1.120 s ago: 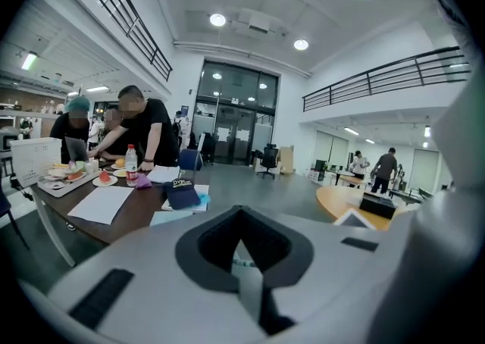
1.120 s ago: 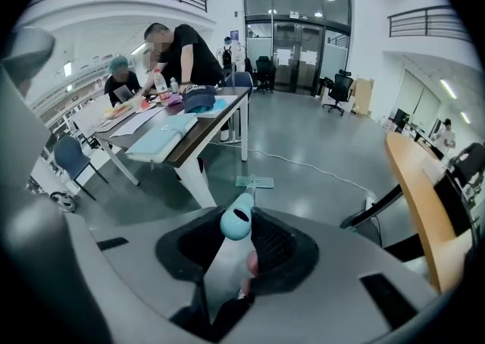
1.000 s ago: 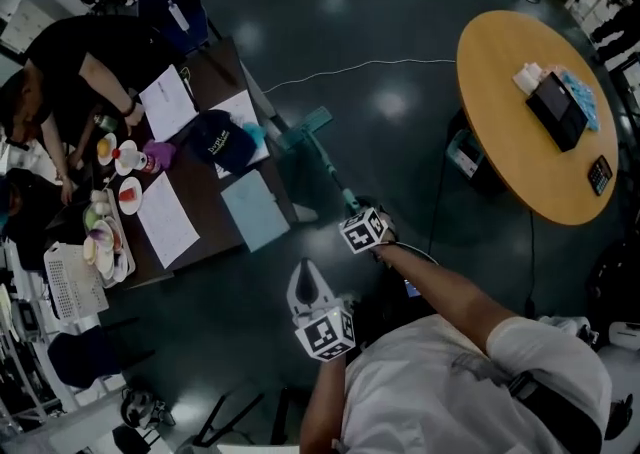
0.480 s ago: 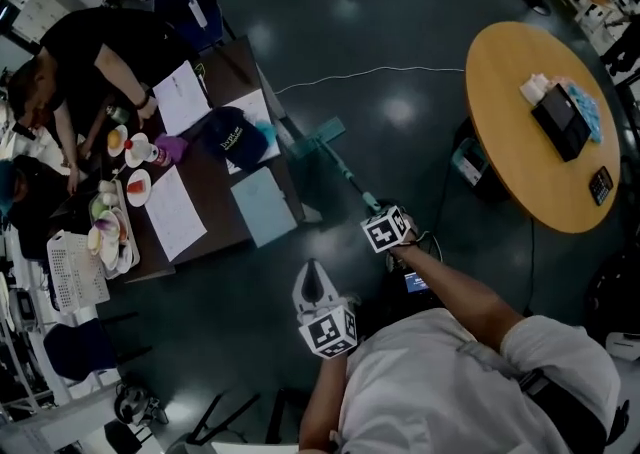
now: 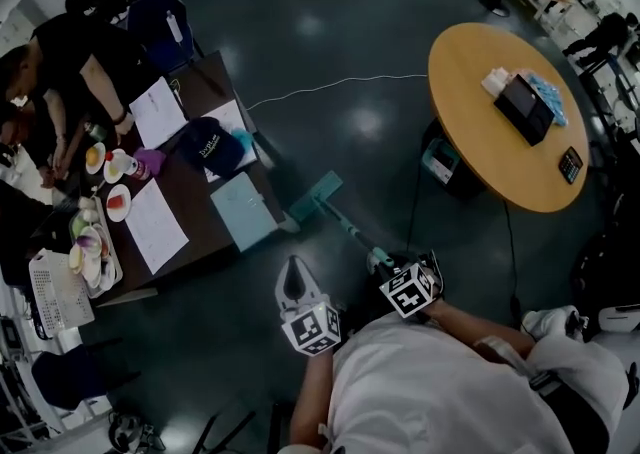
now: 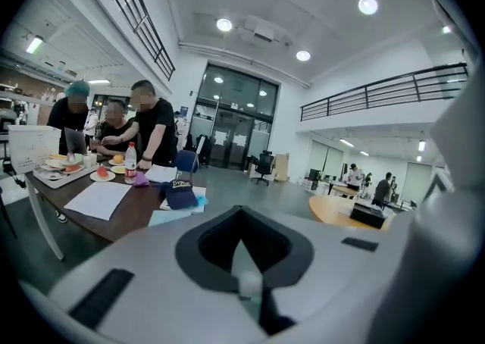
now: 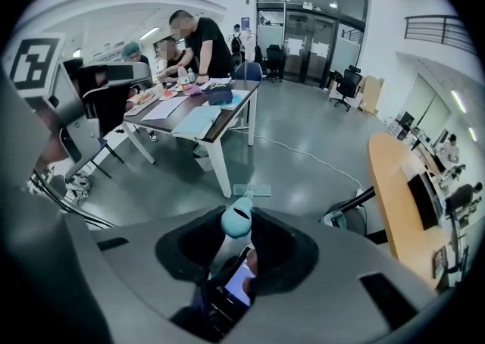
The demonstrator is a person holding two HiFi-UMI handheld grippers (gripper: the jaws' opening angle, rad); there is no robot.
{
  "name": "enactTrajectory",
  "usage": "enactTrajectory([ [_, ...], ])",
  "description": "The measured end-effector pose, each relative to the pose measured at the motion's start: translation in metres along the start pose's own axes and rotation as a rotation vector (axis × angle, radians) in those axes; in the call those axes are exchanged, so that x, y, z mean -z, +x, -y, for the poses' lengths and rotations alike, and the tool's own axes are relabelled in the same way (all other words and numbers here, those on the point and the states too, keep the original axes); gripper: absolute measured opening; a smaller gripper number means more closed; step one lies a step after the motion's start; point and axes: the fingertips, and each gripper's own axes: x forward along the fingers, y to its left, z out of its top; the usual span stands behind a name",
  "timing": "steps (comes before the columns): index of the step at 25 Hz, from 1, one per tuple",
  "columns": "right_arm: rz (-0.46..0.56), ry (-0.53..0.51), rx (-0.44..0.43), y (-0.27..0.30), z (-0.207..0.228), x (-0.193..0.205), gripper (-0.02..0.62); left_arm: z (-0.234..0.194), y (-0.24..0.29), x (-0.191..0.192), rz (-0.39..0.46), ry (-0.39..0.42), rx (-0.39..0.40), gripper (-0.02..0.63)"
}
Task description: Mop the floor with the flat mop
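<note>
The flat mop's teal head [image 5: 317, 196] lies on the dark floor just right of the brown table's corner. Its thin handle [image 5: 348, 227] runs down-right into my right gripper [image 5: 379, 261], which is shut on the handle close to my body. In the right gripper view the teal handle end [image 7: 238, 218] sticks up between the jaws, with the mop head [image 7: 252, 191] small on the floor beyond. My left gripper [image 5: 296, 280] hangs to the left of the handle, shut and holding nothing; its jaws meet in the left gripper view [image 6: 247, 283].
A brown table [image 5: 196, 234] with papers, a dark cap [image 5: 208, 146] and food plates stands at left, people beside it. A round wooden table [image 5: 468, 138] stands at right, a small box [image 5: 440, 160] under it. A white cable [image 5: 330, 88] crosses the floor.
The mop head has slid back from the table's edge toward me. My right gripper has drawn in and down toward my body with the handle. The left gripper has hardly moved.
</note>
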Motion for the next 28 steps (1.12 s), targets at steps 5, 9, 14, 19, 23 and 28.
enactTrajectory([
  [5,0.020,-0.039,-0.006,0.019,-0.013,-0.010,0.110,0.000,-0.004,0.007,-0.016,-0.003,0.000,0.006],
  [9,0.026,-0.037,-0.016,0.054,-0.005,-0.026,0.110,-0.004,-0.008,0.006,-0.022,0.009,-0.030,0.006],
  [14,0.077,-0.056,0.006,0.133,0.017,-0.095,0.110,-0.012,-0.005,0.006,-0.043,0.005,-0.084,0.006],
  [19,0.026,-0.063,0.034,0.220,0.041,-0.139,0.110,-0.007,-0.011,0.019,-0.090,-0.007,-0.130,0.006],
  [23,0.026,-0.037,0.060,0.250,0.057,-0.177,0.109,-0.011,-0.012,0.017,-0.087,0.003,-0.156,0.006],
  [28,0.046,-0.067,0.062,0.213,0.062,-0.168,0.107,-0.009,-0.009,0.020,-0.082,0.009,-0.132,0.006],
])
